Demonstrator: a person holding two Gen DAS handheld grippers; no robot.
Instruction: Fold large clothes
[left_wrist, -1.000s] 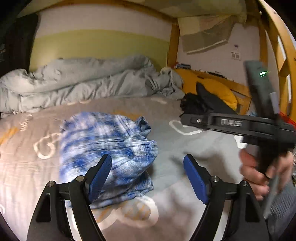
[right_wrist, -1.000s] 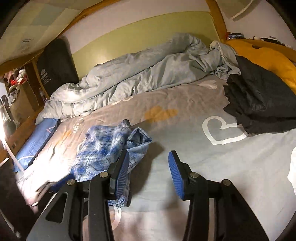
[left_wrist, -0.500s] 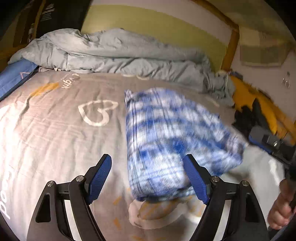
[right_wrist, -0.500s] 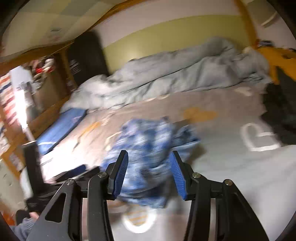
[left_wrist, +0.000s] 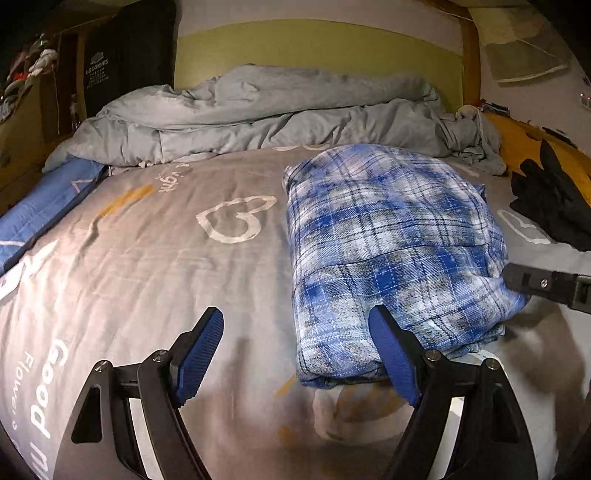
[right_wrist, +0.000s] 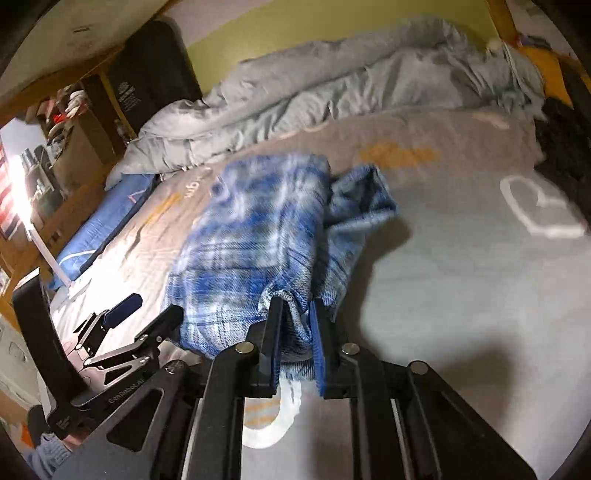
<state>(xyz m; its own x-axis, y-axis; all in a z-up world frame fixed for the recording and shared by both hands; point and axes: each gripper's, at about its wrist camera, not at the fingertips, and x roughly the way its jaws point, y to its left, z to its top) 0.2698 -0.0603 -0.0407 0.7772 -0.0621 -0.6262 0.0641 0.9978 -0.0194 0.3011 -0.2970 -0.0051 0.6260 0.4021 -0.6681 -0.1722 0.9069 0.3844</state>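
A blue and white plaid shirt (left_wrist: 391, 240) lies folded in a thick bundle on the grey bed sheet (left_wrist: 147, 266). My left gripper (left_wrist: 295, 354) is open and empty, at the bundle's near left corner, with its right finger against the cloth. My right gripper (right_wrist: 295, 332) is shut on the near edge of the plaid shirt (right_wrist: 255, 236). A black part of the right gripper shows at the right edge of the left wrist view (left_wrist: 546, 284). The left gripper also shows at the lower left of the right wrist view (right_wrist: 144, 314).
A crumpled grey duvet (left_wrist: 266, 114) lies along the far side of the bed. Black clothes (left_wrist: 550, 206) and a yellow cover (left_wrist: 517, 140) lie at the right. A blue mat (left_wrist: 40, 206) lies at the left. A wooden shelf (right_wrist: 55, 147) stands beyond the left side.
My right gripper has closed on the shirt's near edge. My left gripper has swung left, so the bundle now sits at its right finger.
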